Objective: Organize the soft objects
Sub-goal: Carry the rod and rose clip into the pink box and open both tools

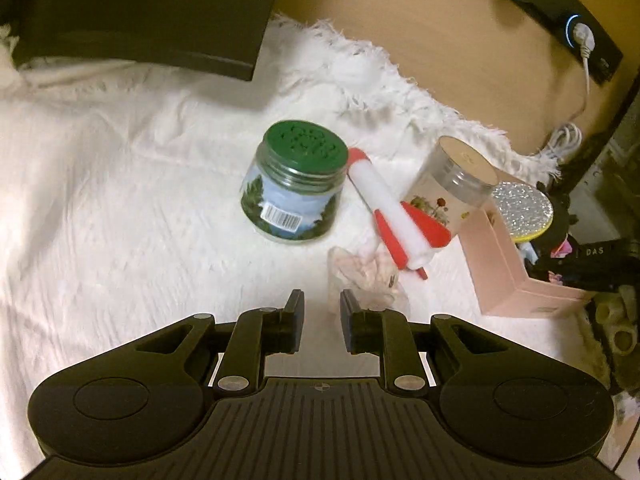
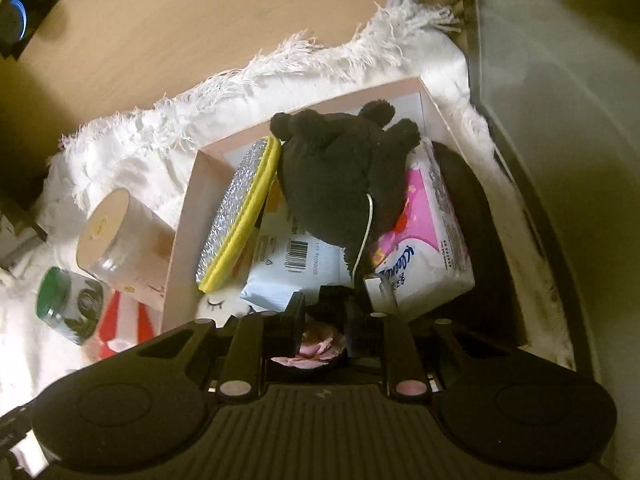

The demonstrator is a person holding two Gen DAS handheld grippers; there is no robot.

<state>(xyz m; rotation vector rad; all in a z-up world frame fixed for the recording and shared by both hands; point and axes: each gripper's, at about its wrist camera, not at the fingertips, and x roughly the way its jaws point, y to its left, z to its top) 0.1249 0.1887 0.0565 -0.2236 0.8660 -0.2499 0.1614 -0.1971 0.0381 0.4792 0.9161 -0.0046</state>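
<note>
In the left wrist view my left gripper [image 1: 322,316] hovers over the white fringed cloth [image 1: 120,200], its jaws a narrow gap apart with nothing between them. A crumpled pinkish-white wrapper [image 1: 364,276] lies just ahead of its right finger. Beyond lie a red-and-white foam rocket [image 1: 390,208] and a green-lidded jar [image 1: 296,184]. In the right wrist view my right gripper [image 2: 324,318] is shut on a dark soft thing with pink petals [image 2: 316,350], low over the near end of the pink box [image 2: 182,240]. That box holds a black plush [image 2: 340,172], a tissue pack [image 2: 428,248] and a glittery yellow-edged sponge [image 2: 236,216].
A clear jar with a beige lid [image 1: 452,184] leans against the pink box [image 1: 508,264]. A black case [image 1: 140,12] sits on the cloth's far left. A power strip [image 1: 576,28] with a white cable lies on the wooden floor. A pale curved wall [image 2: 560,120] borders the box's right side.
</note>
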